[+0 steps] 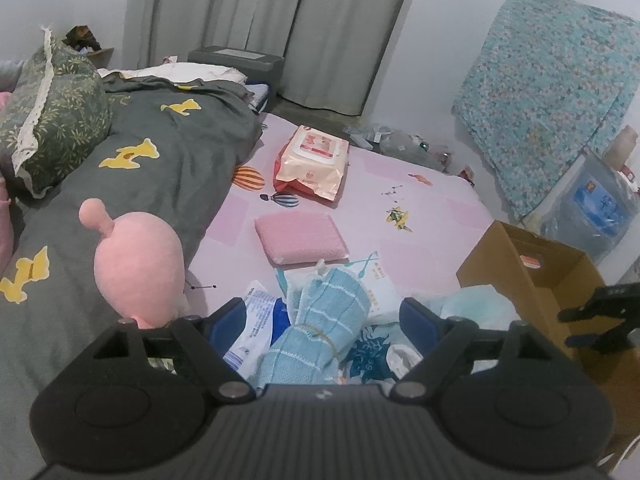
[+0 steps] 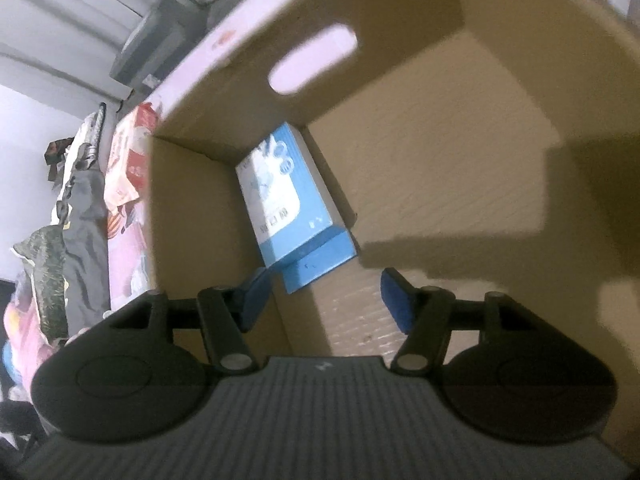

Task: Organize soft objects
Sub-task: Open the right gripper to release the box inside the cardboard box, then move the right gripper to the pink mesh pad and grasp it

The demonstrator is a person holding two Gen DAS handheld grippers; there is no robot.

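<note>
1. Several soft objects lie heaped on the pink bedsheet (image 1: pixel 400 184) at the near edge of the bed; a rolled light-blue towel (image 1: pixel 320 328), bound by a thin band, tops the heap and lies between the spread fingers of the left gripper (image 1: pixel 326 320), which is wide apart and clamps nothing
2. One blue-and-white tissue pack (image 2: pixel 286 204) lies on the floor of the cardboard box (image 2: pixel 440 160), in its far corner; the right gripper (image 2: pixel 326 300) hangs inside the box, just above the pack, fingers apart and empty
3. Around the towel lie crinkly plastic packs (image 1: pixel 256 320) and pale cloth; farther up the sheet rest a pink pad (image 1: pixel 300 236) and an orange wet-wipe pack (image 1: pixel 312 160), both well apart from the heap
4. Beside the heap, on the grey duvet (image 1: pixel 160 168), a pink plush toy (image 1: pixel 138 264) stands near the left finger; a green pillow (image 1: pixel 52 112) lies at the far left
5. Risk, as judged: closing on the towel's loose upper end could let the roll sag or slip from the band; a low grip may also pinch a plastic pack beneath and drag it along
6. Risk, as judged: the box stands at the bed's corner, so a push from either gripper against its wall could shift or tip it
</note>
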